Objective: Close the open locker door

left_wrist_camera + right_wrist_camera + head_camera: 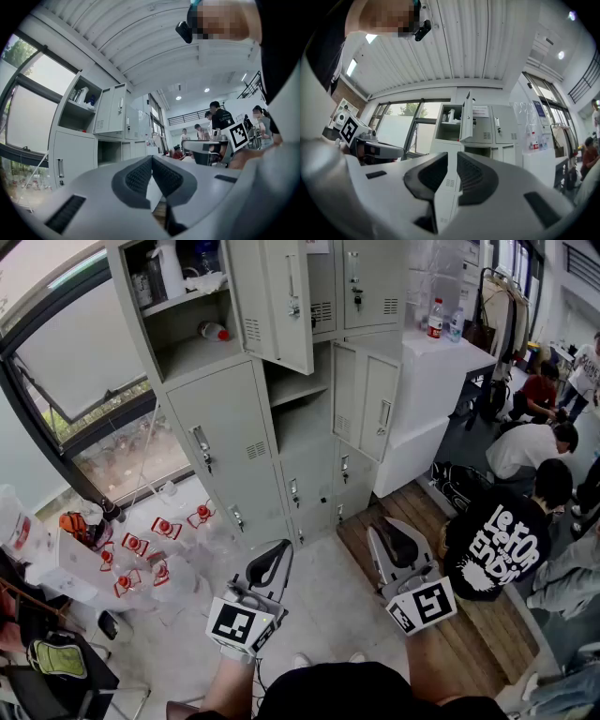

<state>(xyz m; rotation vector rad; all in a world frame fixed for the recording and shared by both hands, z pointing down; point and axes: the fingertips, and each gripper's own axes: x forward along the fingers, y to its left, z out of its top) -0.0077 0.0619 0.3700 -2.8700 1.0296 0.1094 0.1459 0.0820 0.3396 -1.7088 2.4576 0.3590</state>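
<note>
Left gripper (pixel 284 545) is hovering over the pale floor with its jaws pinched together at the tips, and I am seeing nothing caught between them in its own view (pixel 151 158). I am holding the right gripper (pixel 380 524) level with it, just to its right, over the edge of a wooden floor strip (pixel 469 634). Its jaws are standing a narrow slit apart and are gripping nothing (pixel 452 154). Both marker cubes, left (pixel 239 622) and right (pixel 424 604), are sitting nearest to me.

I am looking at the grey locker (pixel 225 437) ahead of both grippers and well apart from them. The open locker door (pixel 272 296) is hanging swung outward at the top, ahead of the left gripper. It is exposing an upper compartment beyond it to the left, where a red-capped bottle (pixel 214 331) is lying on its side. From the right gripper I am seeing that door nearly edge-on (pixel 465 117). A second door (pixel 366 399), lower and ahead of the right gripper, is also standing open beside an empty shelf space.

Left of the left gripper, clear bags of red-capped bottles (pixel 141 549) are resting on the floor. Right of the right gripper, people (pixel 497 540) are sitting near a white counter (pixel 441 357).
</note>
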